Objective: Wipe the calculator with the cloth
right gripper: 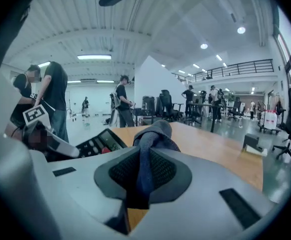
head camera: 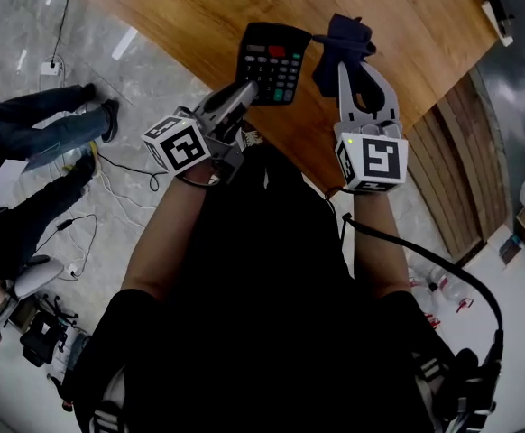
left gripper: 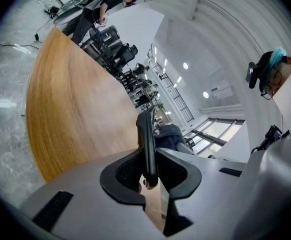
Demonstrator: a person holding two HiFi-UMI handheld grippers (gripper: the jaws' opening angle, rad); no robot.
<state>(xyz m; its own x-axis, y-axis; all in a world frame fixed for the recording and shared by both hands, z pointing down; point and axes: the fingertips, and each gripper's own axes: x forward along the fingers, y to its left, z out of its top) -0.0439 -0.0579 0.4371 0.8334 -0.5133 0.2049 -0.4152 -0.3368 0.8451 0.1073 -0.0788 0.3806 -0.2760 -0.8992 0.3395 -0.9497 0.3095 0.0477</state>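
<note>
Calculator (head camera: 272, 62), pinched edgewise by the left gripper (head camera: 250, 88), and cloth (head camera: 339, 48), clamped in the right gripper (head camera: 356, 72), are held over the table's (head camera: 172, 7) near edge; the calculator may be levered loose by hard wiping.

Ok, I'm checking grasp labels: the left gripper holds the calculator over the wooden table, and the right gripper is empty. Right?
Not quite. The right gripper is not empty: its fingers are shut on the dark blue cloth, as the right gripper view shows. The left gripper does hold the calculator over the wooden table.
</note>
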